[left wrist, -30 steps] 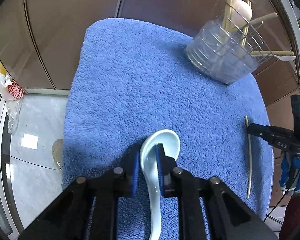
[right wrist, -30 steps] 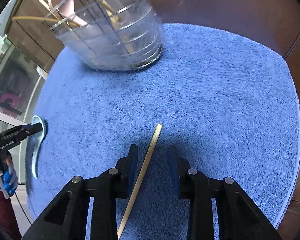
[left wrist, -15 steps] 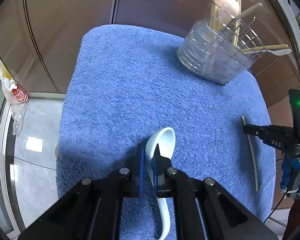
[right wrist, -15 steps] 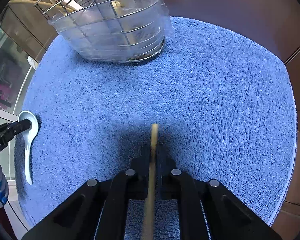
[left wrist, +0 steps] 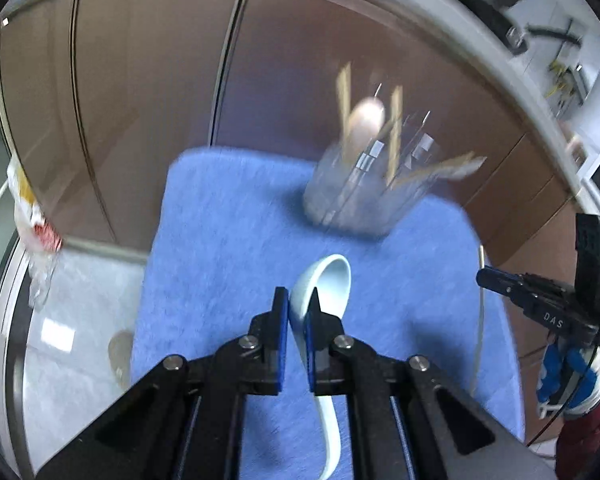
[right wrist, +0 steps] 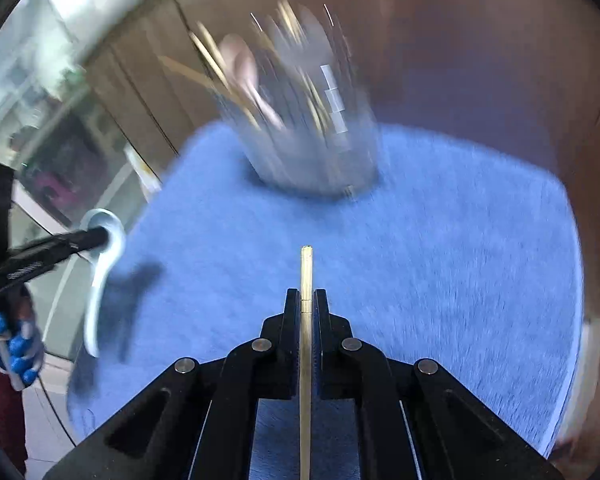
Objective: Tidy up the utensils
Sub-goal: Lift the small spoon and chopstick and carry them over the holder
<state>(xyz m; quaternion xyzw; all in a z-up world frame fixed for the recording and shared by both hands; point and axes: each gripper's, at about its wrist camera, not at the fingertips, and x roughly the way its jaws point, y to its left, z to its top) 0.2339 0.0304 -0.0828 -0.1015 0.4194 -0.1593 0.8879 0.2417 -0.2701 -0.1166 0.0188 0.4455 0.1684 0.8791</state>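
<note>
My left gripper [left wrist: 297, 303] is shut on a white ceramic spoon [left wrist: 327, 280], gripping one side of its bowl, and holds it above the blue towel [left wrist: 228, 240]. The spoon's handle hangs back under the fingers. My right gripper [right wrist: 307, 300] is shut on a thin wooden chopstick [right wrist: 306, 268], whose tip sticks out past the pads. The clear utensil holder with a wire frame [left wrist: 364, 184] stands at the towel's far side, blurred, with wooden utensils in it. In the right wrist view the holder [right wrist: 312, 136] is straight ahead and the left gripper with the spoon [right wrist: 100, 236] is at far left.
The towel [right wrist: 440, 240] lies on a brown wooden surface [left wrist: 140, 80]. A crumpled plastic bag [left wrist: 32, 224] hangs at the left over a pale floor. The other gripper [left wrist: 536, 300] and a gloved hand [left wrist: 572, 376] appear at right in the left wrist view.
Both grippers closed, the left on the spoon and the right on the chopstick. Both have since risen off the towel with their loads and tilted up toward the holder.
</note>
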